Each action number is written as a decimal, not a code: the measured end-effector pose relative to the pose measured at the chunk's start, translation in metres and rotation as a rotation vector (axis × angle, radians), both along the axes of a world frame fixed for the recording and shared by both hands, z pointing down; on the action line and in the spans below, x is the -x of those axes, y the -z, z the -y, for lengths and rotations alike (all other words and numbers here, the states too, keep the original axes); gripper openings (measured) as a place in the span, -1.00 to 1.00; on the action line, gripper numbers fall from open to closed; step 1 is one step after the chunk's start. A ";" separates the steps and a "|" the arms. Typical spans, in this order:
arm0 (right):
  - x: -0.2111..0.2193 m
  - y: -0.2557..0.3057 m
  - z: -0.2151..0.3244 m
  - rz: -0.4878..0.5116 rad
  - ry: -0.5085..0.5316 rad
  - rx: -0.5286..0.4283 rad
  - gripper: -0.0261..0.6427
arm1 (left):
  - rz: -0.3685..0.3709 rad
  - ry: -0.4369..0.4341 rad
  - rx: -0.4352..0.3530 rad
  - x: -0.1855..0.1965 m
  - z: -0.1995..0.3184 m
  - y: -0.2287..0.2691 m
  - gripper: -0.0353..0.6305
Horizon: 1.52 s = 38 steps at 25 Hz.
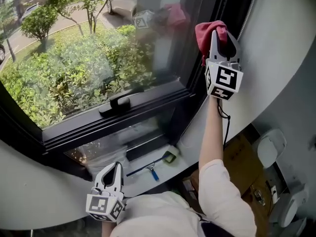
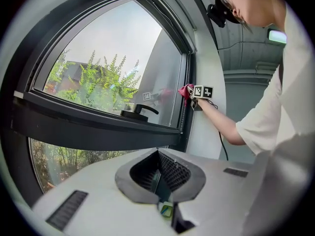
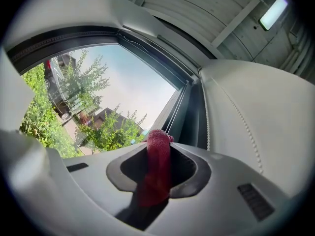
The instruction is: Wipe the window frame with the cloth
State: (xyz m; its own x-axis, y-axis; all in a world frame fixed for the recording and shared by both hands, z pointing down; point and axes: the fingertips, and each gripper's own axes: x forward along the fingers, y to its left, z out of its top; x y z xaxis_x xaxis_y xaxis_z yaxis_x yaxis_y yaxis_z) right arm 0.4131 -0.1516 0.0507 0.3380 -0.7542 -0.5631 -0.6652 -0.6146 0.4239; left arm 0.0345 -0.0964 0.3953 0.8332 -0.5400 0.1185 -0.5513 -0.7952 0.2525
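The right hand-held gripper (image 1: pixel 220 32) is pinching the red cloth (image 1: pixel 206 33) at the right upright of the window frame (image 1: pixel 195 75); pressing flat and stroking along it looks best. The left hand-held gripper (image 1: pixel 114 168), jaws together and empty, is hanging below the frame.

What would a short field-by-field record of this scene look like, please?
Right gripper: shut on the red cloth, held up high
Cloth position: at the right upright of the dark window frame, apparently pressed against it
Left gripper: shut, nothing in it, held low
Window handle: on the lower bar of the frame
Sill: a blue-handled tool lies on it
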 end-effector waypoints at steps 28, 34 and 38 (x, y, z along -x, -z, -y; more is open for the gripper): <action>-0.005 -0.080 0.001 0.058 -0.006 0.104 -0.62 | -0.033 0.002 0.025 0.009 -0.007 0.002 -0.87; -0.006 -0.084 0.001 0.070 0.004 0.100 -0.62 | -0.027 0.006 0.027 0.009 -0.006 0.001 -0.87; -0.006 -0.089 0.001 0.073 0.012 0.109 -0.62 | -0.027 0.004 0.024 0.006 -0.007 0.002 -0.87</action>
State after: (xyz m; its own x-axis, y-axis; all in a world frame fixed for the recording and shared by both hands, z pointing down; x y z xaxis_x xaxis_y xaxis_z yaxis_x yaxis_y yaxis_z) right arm 0.4188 -0.1526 0.1397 0.3653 -0.8137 -0.4521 -0.7039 -0.5593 0.4379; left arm 0.0285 -0.0896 0.3932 0.8341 -0.5408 0.1090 -0.5473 -0.7866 0.2858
